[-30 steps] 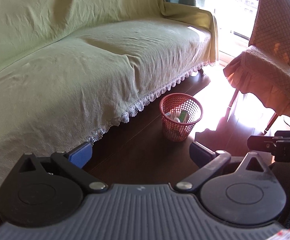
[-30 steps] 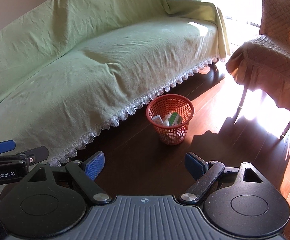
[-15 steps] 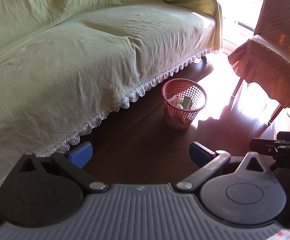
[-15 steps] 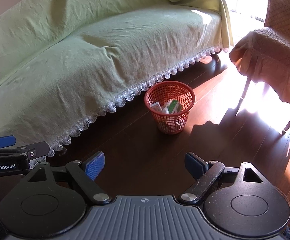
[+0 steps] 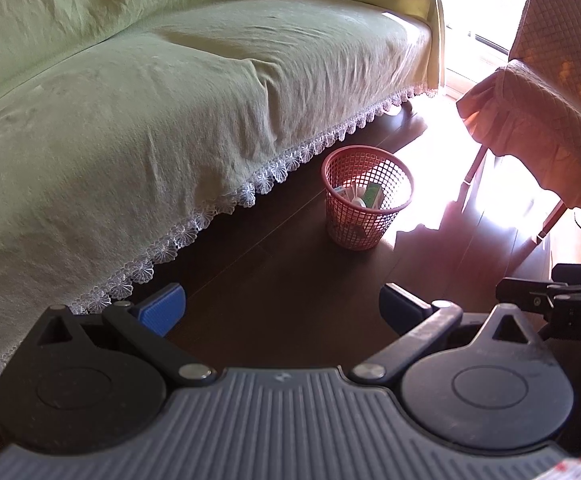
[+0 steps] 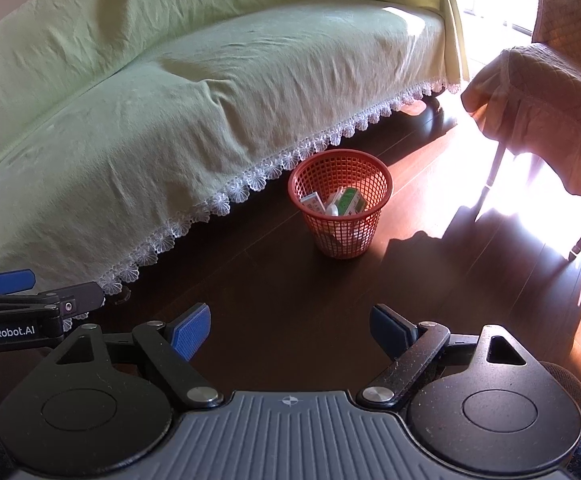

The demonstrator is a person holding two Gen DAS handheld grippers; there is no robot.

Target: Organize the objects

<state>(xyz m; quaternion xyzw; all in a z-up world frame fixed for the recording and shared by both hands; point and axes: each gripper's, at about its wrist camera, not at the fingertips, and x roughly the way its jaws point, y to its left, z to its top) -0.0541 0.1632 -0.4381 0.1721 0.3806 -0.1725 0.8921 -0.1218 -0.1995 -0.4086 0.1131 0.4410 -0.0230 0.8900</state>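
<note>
Left wrist view first, scanning from the left: the sofa [image 5: 170,92] under its green cover fills that side, its lace hem hanging just above the dark floor [image 5: 274,280]. My left gripper [image 5: 282,308] sits low in frame with its blue pads spread wide and nothing between them. Ahead, well apart from the fingers, the red mesh basket [image 5: 364,200] stands upright on the floor just beside the sofa's hem, with a few small boxes [image 5: 370,196] already inside; I judge it serves as the collecting point, set there within easy reach of the seat. Further right stands the chair [image 5: 546,92] with its quilted cover, sun flooding the boards under it.

In the right wrist view, my right gripper [image 6: 290,330] is likewise spread apart and empty. Both carry nothing, so I read this as a pause between items. I see no loose object on the floor or sofa left to gather.
</note>
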